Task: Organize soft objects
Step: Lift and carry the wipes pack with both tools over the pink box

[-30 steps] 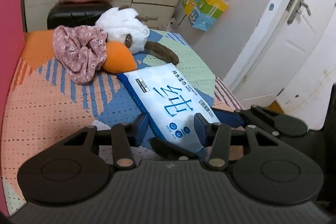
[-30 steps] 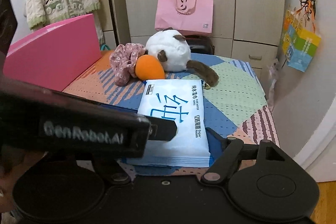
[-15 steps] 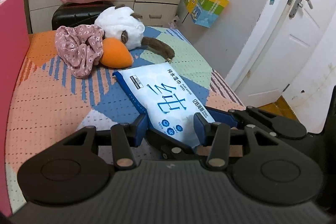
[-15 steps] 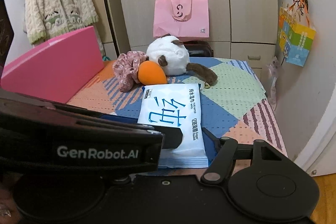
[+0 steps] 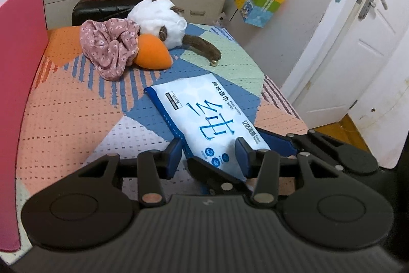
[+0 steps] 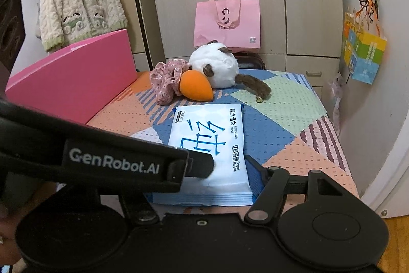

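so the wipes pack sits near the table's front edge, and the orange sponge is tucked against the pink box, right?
Not the box. In the right wrist view the orange sponge is tucked against the floral scrunchie and the plush toy; the pink box stands apart. The wipes pack is as you say.

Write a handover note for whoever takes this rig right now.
Left gripper: fingers straddle the near corner of the wipes pack; grip unconfirmed.
Right gripper: fingers have just been closing with the pack between them. One is at its right edge, the other is hidden, so grip is unconfirmed.
Things: pack at the near end of the patterned cover. Plush toy, floral cloth and orange sponge are bunched at the far end. Pink box along the left.
Done: nothing visibly sorted.
Left: secure and place the pack, then the other three. Destination not shown, possibly the pink box.
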`<action>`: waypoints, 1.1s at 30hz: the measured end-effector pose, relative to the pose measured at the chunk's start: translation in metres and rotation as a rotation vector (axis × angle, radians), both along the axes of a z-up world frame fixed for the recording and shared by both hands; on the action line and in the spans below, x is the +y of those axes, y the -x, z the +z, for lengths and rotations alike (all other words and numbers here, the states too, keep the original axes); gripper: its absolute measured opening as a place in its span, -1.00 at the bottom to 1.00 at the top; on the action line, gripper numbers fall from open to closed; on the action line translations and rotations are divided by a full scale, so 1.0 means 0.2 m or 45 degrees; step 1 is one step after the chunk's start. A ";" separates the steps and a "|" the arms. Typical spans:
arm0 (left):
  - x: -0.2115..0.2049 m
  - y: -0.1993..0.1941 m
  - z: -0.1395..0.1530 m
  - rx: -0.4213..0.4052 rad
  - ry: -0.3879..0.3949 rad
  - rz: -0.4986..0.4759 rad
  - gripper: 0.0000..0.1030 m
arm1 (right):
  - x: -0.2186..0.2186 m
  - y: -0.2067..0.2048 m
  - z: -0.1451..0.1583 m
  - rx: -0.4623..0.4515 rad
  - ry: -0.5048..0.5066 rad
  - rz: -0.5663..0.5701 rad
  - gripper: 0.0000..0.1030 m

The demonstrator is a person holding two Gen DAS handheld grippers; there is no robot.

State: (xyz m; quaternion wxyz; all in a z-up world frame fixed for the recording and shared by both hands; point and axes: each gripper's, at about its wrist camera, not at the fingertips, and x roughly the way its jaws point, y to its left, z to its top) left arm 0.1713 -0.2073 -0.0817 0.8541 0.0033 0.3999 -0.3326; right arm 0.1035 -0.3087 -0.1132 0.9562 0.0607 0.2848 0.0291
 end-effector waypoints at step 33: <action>0.22 0.25 0.18 0.005 0.000 -0.027 -0.24 | 0.18 0.22 0.16 0.049 -0.117 -0.008 0.31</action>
